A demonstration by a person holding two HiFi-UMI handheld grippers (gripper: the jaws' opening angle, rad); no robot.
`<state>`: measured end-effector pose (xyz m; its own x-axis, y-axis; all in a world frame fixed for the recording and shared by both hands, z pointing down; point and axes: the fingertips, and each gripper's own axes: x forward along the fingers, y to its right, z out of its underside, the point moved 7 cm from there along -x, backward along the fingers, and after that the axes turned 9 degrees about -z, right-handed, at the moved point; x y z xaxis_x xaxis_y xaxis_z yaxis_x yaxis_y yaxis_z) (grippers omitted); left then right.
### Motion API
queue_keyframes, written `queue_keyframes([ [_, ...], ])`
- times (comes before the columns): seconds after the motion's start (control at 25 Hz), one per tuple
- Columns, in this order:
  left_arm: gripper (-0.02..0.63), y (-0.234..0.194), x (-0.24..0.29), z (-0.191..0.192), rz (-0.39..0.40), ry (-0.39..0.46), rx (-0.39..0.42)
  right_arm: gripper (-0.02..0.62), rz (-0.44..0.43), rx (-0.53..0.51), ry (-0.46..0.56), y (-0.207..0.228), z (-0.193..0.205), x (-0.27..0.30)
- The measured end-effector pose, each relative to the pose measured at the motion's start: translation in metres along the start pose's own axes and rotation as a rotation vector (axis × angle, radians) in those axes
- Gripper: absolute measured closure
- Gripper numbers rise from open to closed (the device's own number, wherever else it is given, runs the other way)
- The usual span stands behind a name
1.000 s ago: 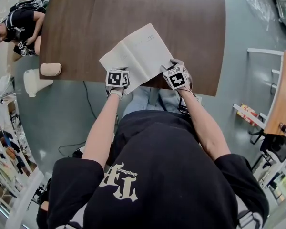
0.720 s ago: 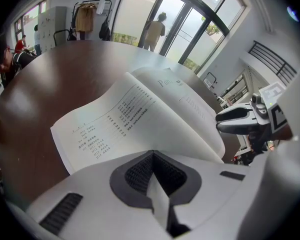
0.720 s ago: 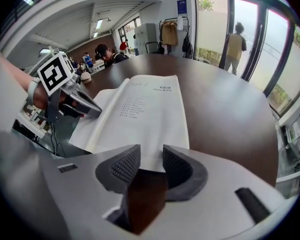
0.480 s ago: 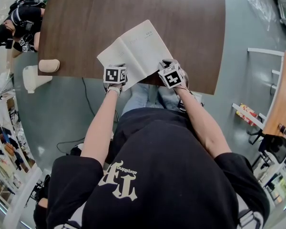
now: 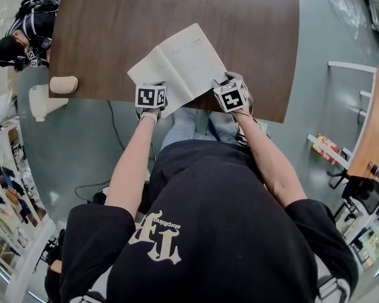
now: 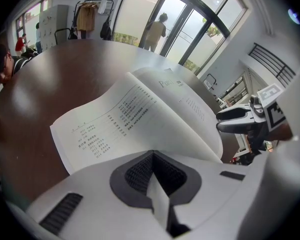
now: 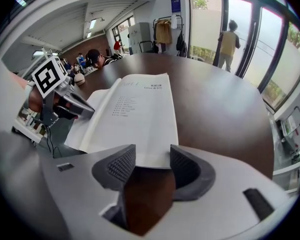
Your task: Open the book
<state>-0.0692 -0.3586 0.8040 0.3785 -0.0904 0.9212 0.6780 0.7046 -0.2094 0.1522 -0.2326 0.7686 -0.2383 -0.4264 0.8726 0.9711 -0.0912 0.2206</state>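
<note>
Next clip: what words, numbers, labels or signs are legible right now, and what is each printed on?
Nothing reads clearly enough to quote.
On the open book: printed lists and headings on both pages, too small and blurred.
On the black shirt: pale ornate print, upside down, illegible.
On the blue sign above the glass doors: too small.

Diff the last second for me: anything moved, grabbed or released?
The right gripper has just been opening its jaws; the near edge of the book sits between them, unpinched. The left gripper stays shut on the book's edge. The book is still open on the table, both hands in place.
</note>
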Motion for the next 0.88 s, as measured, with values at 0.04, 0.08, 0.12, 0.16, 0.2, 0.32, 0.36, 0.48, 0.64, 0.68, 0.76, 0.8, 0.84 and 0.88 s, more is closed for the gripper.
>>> queue_keyframes([
  [0.04,0.600,0.000,-0.001,0.000,0.001,0.001,-0.001,0.407,-0.003,0.002,0.001,-0.002,-0.001,0.000],
  [0.08,0.600,0.000,-0.002,0.000,0.001,0.002,-0.002,0.410,-0.008,0.001,0.001,-0.003,-0.002,-0.001],
  [0.12,0.600,0.000,-0.003,0.000,0.001,0.004,-0.003,0.428,-0.015,-0.005,-0.001,-0.005,-0.003,-0.002],
  [0.16,0.600,0.000,-0.004,0.000,0.000,0.005,-0.005,0.450,-0.024,-0.014,-0.004,-0.007,-0.003,-0.002],
  [0.2,0.600,0.000,-0.005,0.001,0.000,0.006,-0.008,0.473,-0.036,-0.022,-0.007,-0.009,-0.004,-0.002],
  [0.32,0.600,0.003,-0.002,0.002,0.005,0.008,-0.016,0.564,-0.063,-0.049,-0.001,-0.016,-0.002,-0.001],
  [0.36,0.600,0.004,0.000,0.003,0.010,0.006,-0.016,0.568,-0.068,-0.053,0.006,-0.016,-0.001,-0.001],
  [0.48,0.600,0.003,-0.003,0.000,0.024,-0.004,-0.019,0.568,-0.093,-0.039,0.034,-0.018,-0.006,-0.005],
  [0.64,0.600,0.003,-0.018,-0.004,0.010,0.012,-0.005,0.568,-0.123,-0.050,0.057,-0.021,-0.013,-0.017],
  [0.68,0.600,0.005,-0.024,-0.007,-0.002,0.033,0.001,0.568,-0.127,-0.060,0.064,-0.023,-0.014,-0.020],
  [0.76,0.600,0.010,-0.040,-0.015,-0.038,0.105,0.013,0.568,-0.137,-0.088,0.081,-0.028,-0.013,-0.025],
  [0.8,0.600,0.013,-0.051,-0.022,-0.060,0.154,0.019,0.568,-0.143,-0.105,0.087,-0.032,-0.014,-0.028],
  [0.84,0.600,0.017,-0.062,-0.032,-0.080,0.206,0.028,0.568,-0.150,-0.125,0.091,-0.036,-0.015,-0.030],
  [0.88,0.600,0.024,-0.074,-0.043,-0.091,0.259,0.043,0.568,-0.157,-0.146,0.094,-0.040,-0.016,-0.031],
])
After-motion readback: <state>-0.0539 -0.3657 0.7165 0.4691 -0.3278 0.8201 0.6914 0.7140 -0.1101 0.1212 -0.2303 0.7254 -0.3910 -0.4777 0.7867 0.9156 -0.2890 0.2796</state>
